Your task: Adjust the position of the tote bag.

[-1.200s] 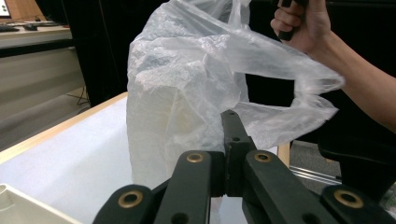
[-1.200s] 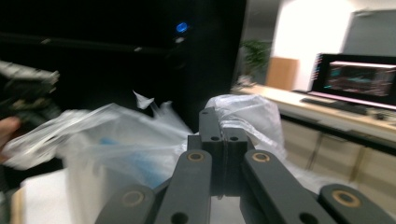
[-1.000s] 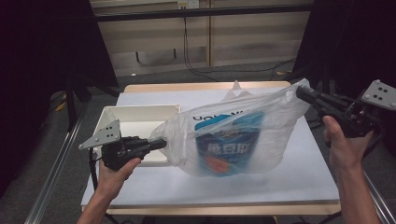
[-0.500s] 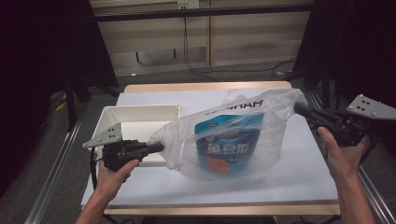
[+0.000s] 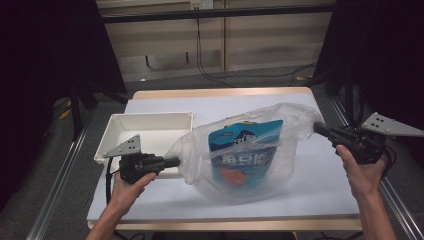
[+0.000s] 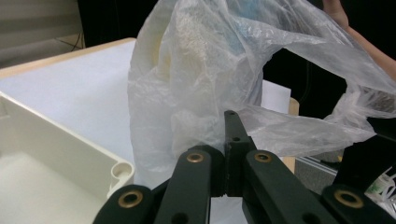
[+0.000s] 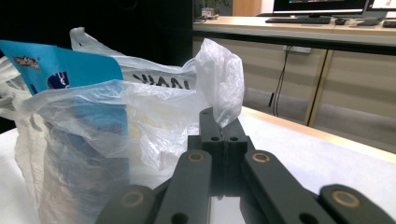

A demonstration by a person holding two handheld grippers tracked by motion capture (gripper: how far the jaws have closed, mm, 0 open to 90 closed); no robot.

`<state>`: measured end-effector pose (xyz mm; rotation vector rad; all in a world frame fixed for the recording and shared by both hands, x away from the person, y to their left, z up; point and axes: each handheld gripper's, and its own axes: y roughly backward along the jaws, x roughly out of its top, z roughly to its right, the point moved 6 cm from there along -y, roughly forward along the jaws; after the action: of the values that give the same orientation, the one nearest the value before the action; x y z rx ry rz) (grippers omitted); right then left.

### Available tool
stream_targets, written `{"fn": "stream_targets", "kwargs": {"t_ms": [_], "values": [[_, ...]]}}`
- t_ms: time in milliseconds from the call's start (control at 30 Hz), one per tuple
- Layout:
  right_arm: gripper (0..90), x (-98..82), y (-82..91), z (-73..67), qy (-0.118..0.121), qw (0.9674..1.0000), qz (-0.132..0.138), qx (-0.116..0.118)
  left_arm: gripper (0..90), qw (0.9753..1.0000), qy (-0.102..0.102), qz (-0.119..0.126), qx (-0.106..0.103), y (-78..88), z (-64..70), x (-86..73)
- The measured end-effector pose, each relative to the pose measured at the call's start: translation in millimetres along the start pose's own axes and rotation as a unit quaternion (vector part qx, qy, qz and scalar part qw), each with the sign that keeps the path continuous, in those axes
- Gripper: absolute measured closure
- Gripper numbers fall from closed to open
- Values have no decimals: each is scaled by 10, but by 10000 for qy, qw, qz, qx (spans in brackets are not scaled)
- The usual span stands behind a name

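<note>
I see one table (image 5: 150, 107) with a white cover, and its wooden edge shows at the far side and the near side. One white tray (image 5: 150, 131) sits on the left part of the table, with its left wall close to the table's left edge. One clear plastic bag (image 5: 280, 165) sits in the middle of the table, just right of the tray. Inside it stands one blue packet (image 5: 245, 142), upright, with its top poking up in the bag's mouth.

I hold two tools. My left tool (image 5: 172, 161) is at the near right corner of the tray. In the left gripper view its jaws are pressed together and pinching the left edge of the bag. My right tool (image 5: 320, 128) is at the right side of the table, near the right edge. In the right gripper view its jaws are also pressed together, pinching a bunched bit of the bag's right edge. The bag is held between the two tools.

There is bare table far behind the bag and behind the tray. There is also a strip of bare table near me, in front of the bag. The right tool has little table left on its right side. Dark floor lies past both side edges.
</note>
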<state>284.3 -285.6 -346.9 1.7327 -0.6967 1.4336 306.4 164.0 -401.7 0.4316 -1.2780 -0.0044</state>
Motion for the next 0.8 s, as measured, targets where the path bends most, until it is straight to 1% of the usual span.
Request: {"fn": "stream_targets", "kwargs": {"t_ms": [33, 100, 133, 167, 200, 267, 367, 400, 467, 600, 633, 667, 700, 767, 800], "values": [[900, -22, -2, -9, -17, 10000, 6, 27, 900, 10000, 21, -35, 25, -7, 1, -17], [900, -72, 2, -24, 9, 10000, -47, 59, 900, 9999, -39, -135, 54, -9, -5, -51], [900, -95, 0, -34, 26, 9999, -65, 89, 900, 9999, -39, -147, 60, -9, 0, -64], [900, -120, 1, -43, -4, 9999, -126, 75, 900, 9997, -74, -208, 77, -4, 2, -82], [900, -146, 1, -43, 14, 9998, -175, 60, 900, 9996, -83, -244, 77, -5, 10, -102], [900, -195, -1, -49, 13, 9997, -221, 83, 900, 9993, -128, -354, 88, -8, 16, -153], [900, -254, 6, -66, -48, 9997, -223, 102, 900, 9986, -111, -504, 130, -16, 24, -241], [900, -272, 11, -76, -47, 9996, -240, 104, 900, 9984, -106, -549, 105, -20, 28, -271], [900, -313, 19, -95, -6, 9995, -295, 140, 900, 9978, -96, -642, 145, -25, 26, -325], [900, -403, 28, -116, -51, 9992, -378, 153, 900, 9969, -49, -782, 120, -51, 50, -422], [900, -430, 28, -116, -51, 9991, -390, 143, 900, 9965, -91, -829, 110, -61, 65, -446], [900, -464, 31, -124, -25, 9990, -415, 182, 900, 9962, -107, -862, 99, -68, 81, -461], [900, -489, 32, -141, -93, 9988, -440, 185, 900, 9961, -98, -869, 113, -72, 99, -469], [900, -537, 42, -152, -46, 9984, -531, 195, 900, 9952, -180, -952, 157, -68, 125, -487], [900, -560, 44, -164, -67, 9982, -550, 217, 900, 9951, -198, -960, 162, -65, 134, -494]]}}
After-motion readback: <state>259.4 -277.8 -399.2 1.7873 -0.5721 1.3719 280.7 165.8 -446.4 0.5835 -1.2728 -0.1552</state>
